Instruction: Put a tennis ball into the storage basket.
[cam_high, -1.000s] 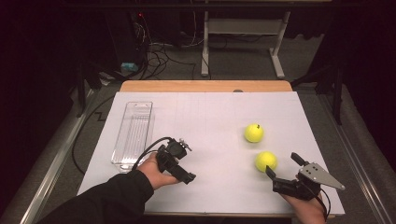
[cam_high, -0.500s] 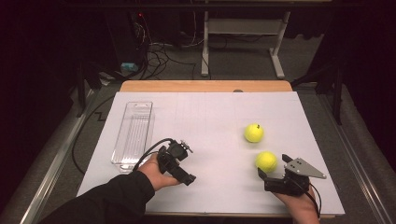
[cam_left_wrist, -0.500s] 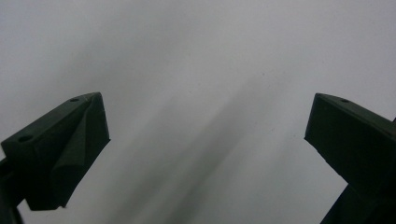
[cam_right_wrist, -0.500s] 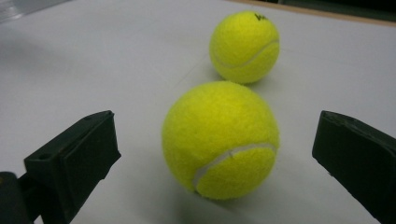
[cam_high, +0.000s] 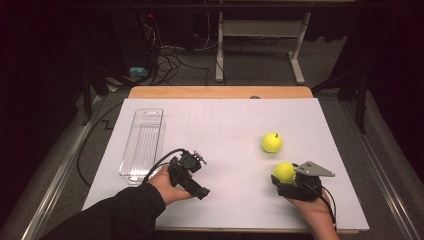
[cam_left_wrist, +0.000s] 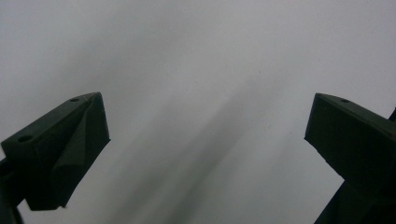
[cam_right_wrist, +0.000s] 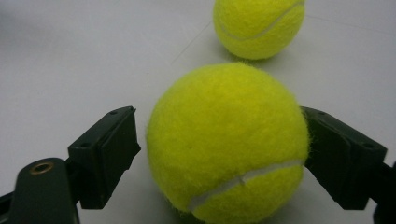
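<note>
Yellow tennis ball (cam_right_wrist: 226, 142) sits between jaws of my right gripper (cam_high: 281, 178), near front right of white-covered table (cam_high: 225, 130). Right jaw touches felt; left jaw shows small gap, so released, not yet clamped. Grey plate on top of gripper. My left gripper (cam_high: 192, 182) rests low at front left, jaws spread wide over bare white surface, nothing between them. Farther out, second tennis ball (cam_high: 271, 142) lies just beyond first, apart from it. Clear plastic tray (cam_high: 142, 145) lies lengthwise near left edge, beyond left gripper.

Two fuzzy yellow tennis balls (cam_high: 284, 171) (cam_high: 271, 142) near together on white table (cam_high: 225, 120)
</note>
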